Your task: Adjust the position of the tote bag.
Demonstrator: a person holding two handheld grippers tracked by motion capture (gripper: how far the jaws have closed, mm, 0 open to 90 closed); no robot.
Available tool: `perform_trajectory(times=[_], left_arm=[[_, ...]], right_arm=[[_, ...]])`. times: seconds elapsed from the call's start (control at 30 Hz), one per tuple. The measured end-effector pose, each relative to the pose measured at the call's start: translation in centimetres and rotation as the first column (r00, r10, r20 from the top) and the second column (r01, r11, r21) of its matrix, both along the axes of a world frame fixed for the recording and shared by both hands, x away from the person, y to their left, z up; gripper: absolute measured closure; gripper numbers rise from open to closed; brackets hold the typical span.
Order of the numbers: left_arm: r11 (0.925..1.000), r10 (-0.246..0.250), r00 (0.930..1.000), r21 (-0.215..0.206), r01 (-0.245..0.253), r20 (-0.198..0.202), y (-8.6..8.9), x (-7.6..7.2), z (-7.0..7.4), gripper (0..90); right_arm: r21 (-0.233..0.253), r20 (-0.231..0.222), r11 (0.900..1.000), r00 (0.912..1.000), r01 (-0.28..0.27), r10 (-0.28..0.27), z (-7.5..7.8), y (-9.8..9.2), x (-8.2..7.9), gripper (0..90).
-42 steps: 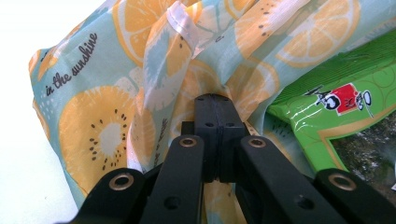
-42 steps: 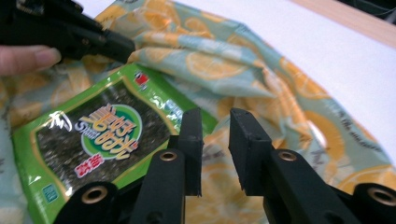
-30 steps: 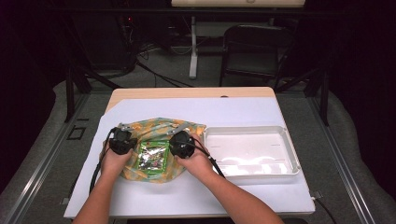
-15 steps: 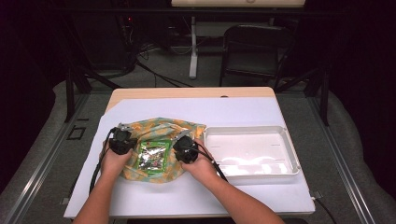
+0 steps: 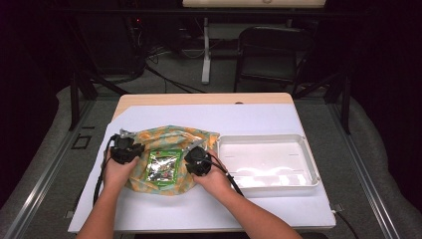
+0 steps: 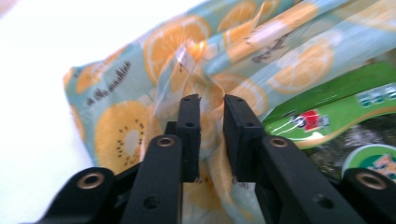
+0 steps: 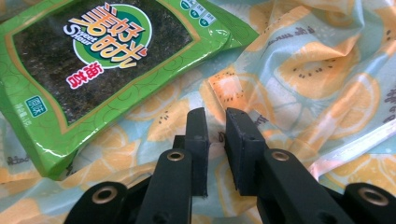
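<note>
A clear bag printed with orange slices [image 5: 171,135] lies crumpled on the white table cover. A green seaweed snack packet [image 5: 162,167] rests at the bag's middle, between my two grippers. My left gripper [image 5: 127,138] holds the bag's left side; in the left gripper view its jaws [image 6: 211,100] stand almost together with a fold of the bag [image 6: 140,70] between them. My right gripper [image 5: 194,147] holds the bag's right side, its jaws [image 7: 216,114] nearly closed on the printed film [image 7: 327,79], just right of the packet [image 7: 93,60].
A white rectangular tray [image 5: 311,164] sits right of the bag, close to my right hand. The white cover [image 5: 249,117] stretches behind the bag to the table's wooden far edge [image 5: 199,98]. A dark chair [image 5: 268,50] and stands lie beyond.
My right gripper has drifted slightly right and toward me with the bag's edge. The left gripper and the packet have barely moved.
</note>
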State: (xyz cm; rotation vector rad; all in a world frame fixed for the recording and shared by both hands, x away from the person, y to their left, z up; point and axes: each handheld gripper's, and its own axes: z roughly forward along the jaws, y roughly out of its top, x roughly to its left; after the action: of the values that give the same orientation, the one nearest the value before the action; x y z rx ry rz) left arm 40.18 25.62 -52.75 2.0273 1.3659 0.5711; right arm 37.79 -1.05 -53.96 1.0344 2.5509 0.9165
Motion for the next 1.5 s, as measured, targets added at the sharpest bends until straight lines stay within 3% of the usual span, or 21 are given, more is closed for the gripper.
perform_trajectory(times=[0.3, 0.47, 0.6, 0.9, 1.2, 1.5], left_arm=[[0.9984, 0.006, 0.9967, -0.056, -0.001, 0.081, 0.4, -2.4, 2.7, 65.4], [0.9971, -0.004, 0.9942, -0.075, 0.012, 0.107, 0.2, -3.5, 3.7, 64.7], [0.9974, -0.025, 0.9929, -0.064, 0.033, 0.116, -0.3, -4.3, 4.3, 67.1], [0.9967, -0.068, 0.993, -0.037, 0.072, 0.096, -1.8, -5.3, 4.3, 67.7], [0.9951, -0.087, 0.9941, -0.042, 0.089, 0.065, -2.2, -5.7, 3.7, 67.3], [0.995, -0.099, 0.9951, 0.017, 0.099, 0.003, -1.7, -7.4, 1.7, 69.4]], right_arm=[[0.027, 0.014, 1.0, 0.9999, -0.008, 0.008, 0.9, -0.3, -0.6, 75.1], [0.089, 0.045, 0.996, 0.9989, -0.014, 0.01, 1.9, -0.7, -1.1, 71.5], [0.128, 0.067, 0.991, 0.9975, -0.03, 0.021, 2.6, -0.9, -1.5, 70.5], [0.21, 0.094, 0.976, 0.9949, -0.056, 0.037, 3.9, -1.2, -2.7, 67.2], [0.226, 0.082, 0.97, 0.9943, -0.085, 0.068, 3.5, -0.9, -3.5, 67.0], [0.137, 0.114, 0.983, 0.9874, -0.125, 0.11, 2.6, -0.5, -5.1, 68.8]])
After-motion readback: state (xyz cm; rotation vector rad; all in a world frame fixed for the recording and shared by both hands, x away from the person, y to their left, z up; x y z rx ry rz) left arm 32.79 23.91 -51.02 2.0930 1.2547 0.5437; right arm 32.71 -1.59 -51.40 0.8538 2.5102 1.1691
